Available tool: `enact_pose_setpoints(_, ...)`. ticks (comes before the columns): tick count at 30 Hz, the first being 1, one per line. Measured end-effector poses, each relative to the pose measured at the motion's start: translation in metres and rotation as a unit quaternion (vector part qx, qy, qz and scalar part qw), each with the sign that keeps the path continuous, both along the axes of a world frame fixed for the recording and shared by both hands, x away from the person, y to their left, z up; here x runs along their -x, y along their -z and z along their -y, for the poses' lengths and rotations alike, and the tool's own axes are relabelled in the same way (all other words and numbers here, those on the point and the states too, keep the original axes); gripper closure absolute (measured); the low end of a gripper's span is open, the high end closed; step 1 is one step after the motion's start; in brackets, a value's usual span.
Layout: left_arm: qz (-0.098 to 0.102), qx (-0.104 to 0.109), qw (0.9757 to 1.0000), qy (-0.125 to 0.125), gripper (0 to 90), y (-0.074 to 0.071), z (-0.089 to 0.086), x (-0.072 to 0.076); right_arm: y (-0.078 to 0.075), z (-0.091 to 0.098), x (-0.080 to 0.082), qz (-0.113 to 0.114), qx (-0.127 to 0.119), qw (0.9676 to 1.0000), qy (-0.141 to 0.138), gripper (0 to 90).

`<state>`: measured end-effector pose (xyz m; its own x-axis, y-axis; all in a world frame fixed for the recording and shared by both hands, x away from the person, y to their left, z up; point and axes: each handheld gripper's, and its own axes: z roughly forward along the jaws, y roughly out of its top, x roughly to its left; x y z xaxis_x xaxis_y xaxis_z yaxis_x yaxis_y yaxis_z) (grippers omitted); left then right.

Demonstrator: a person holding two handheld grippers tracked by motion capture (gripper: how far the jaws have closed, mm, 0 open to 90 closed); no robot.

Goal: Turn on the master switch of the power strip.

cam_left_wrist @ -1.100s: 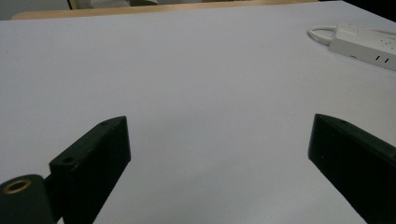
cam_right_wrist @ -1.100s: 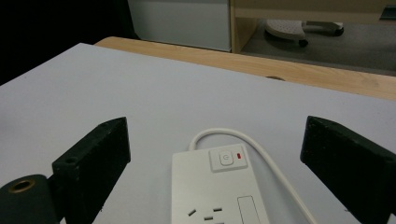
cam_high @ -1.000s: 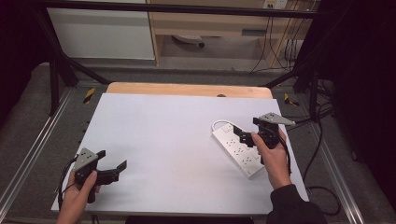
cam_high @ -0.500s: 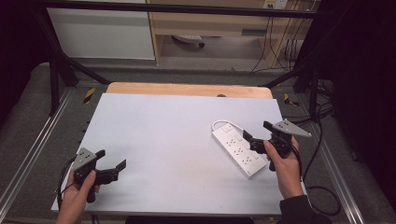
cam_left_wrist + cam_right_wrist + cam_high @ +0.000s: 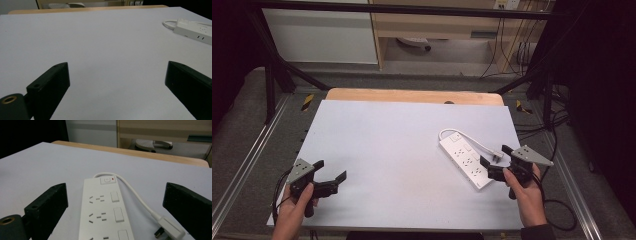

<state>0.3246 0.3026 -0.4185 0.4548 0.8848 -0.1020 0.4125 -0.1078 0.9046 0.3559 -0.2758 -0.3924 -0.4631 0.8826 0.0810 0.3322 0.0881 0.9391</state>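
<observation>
1. White plastic power strip (image 5: 464, 161), one, long flat rectangle, lies flat on the right side of the table (image 5: 402, 145), set diagonally, touching nothing but the table.
2. Strip face in the right gripper view (image 5: 103, 215): smooth matte, three socket groups visible, three rocker switches beside them, one master button with a red dot at the far end.
3. One white round cable (image 5: 472, 142) loops out of the strip's far end and runs along its right side to one white plug (image 5: 167, 227) with metal prongs, lying just beside the strip.
4. Table top is pale grey-white, matte and smooth; a wooden strip (image 5: 412, 95) shows along the far edge.
5. Two grippers, black blocky jaws, each with a grey three-cornered plate on top.
6. Right gripper (image 5: 494, 162), held in the right hand (image 5: 526, 192), sits at the strip's near right end, jaws spread wide either side of it, gripping nothing.
7. Left gripper (image 5: 331, 175), in the left hand (image 5: 294, 210), is at the near left, well apart from the strip, jaws wide, nothing between them.
</observation>
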Motion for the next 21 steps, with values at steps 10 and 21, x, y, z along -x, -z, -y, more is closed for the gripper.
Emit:
enact_pose_setpoints(10,0.002,-0.001,1.0000,0.001,5.9,-0.001,-0.001,0.000,0.026,0.012,0.014,-0.043,0.015,0.9990,-0.004,6.3)
enact_pose_setpoints(21,0.003,-0.002,1.0000,0.002,5.9,-0.001,0.000,0.001,0.051,0.020,0.021,-0.138,0.084,0.9869,0.003,5.0)
